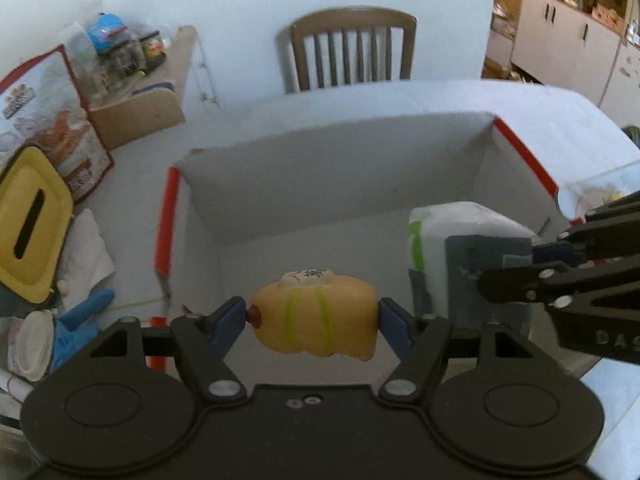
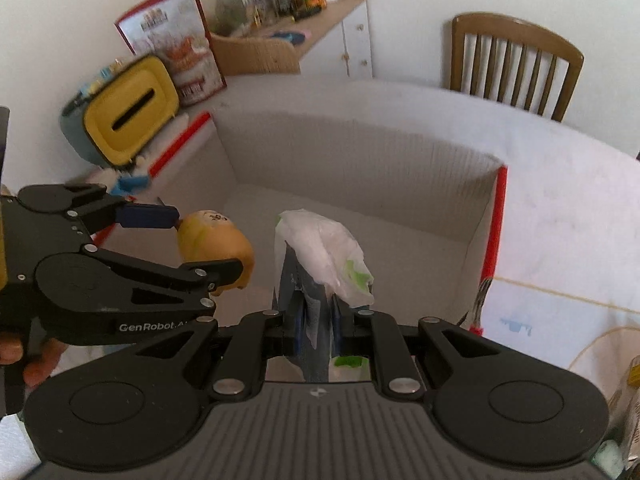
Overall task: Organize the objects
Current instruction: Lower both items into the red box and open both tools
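Observation:
A tan toy figure point(image 1: 316, 314) with green stripes and a white label hangs over the open white cardboard box point(image 1: 332, 168), my left gripper point(image 1: 312, 316) shut on it from both sides. The same toy point(image 2: 214, 242) shows at left in the right wrist view, held in the left gripper point(image 2: 188, 240). My right gripper point(image 2: 318, 320) is shut on a white and green tissue pack point(image 2: 324, 256) over the box point(image 2: 360, 152). In the left wrist view that pack point(image 1: 460, 224) sits at the box's right side with the right gripper point(image 1: 480, 276) on it.
A yellow tissue holder point(image 1: 30, 236), a printed red-edged carton point(image 1: 48, 120), a blue glove point(image 1: 80, 320) and white cloths crowd the table's left. A wooden chair point(image 1: 352, 52) stands beyond the table. A clear container point(image 1: 600, 192) stands right of the box. A hand point(image 2: 24, 360) holds the left gripper.

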A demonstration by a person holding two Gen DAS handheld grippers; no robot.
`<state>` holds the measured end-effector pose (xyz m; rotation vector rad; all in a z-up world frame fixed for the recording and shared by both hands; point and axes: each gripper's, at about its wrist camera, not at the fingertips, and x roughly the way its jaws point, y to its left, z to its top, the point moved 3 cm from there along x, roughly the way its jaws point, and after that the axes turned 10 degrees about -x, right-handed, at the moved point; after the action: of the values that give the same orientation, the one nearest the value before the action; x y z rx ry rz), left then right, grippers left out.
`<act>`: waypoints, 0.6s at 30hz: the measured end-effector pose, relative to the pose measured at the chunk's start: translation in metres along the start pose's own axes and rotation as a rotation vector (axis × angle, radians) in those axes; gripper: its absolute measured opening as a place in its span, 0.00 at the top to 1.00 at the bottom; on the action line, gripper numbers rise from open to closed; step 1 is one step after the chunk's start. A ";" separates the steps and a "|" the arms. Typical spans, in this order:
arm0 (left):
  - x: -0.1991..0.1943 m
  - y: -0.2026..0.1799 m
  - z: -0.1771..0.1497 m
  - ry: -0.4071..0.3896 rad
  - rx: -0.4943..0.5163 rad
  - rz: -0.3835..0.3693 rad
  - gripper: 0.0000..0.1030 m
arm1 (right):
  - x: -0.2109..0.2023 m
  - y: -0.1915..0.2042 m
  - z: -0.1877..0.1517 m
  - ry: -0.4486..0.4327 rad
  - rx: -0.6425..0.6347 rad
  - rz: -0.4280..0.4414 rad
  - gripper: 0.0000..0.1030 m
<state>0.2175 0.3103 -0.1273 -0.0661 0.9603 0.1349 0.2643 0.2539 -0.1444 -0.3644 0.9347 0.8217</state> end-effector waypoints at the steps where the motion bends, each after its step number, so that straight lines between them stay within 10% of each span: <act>1: 0.003 0.000 -0.001 0.014 0.001 -0.002 0.31 | 0.002 0.000 -0.001 0.004 -0.001 -0.002 0.86; 18: 0.022 -0.004 -0.005 0.163 0.017 -0.023 0.28 | 0.009 0.006 -0.001 0.041 0.007 0.002 0.86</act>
<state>0.2264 0.3076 -0.1486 -0.0734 1.1234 0.1012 0.2622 0.2613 -0.1521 -0.3755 0.9757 0.8154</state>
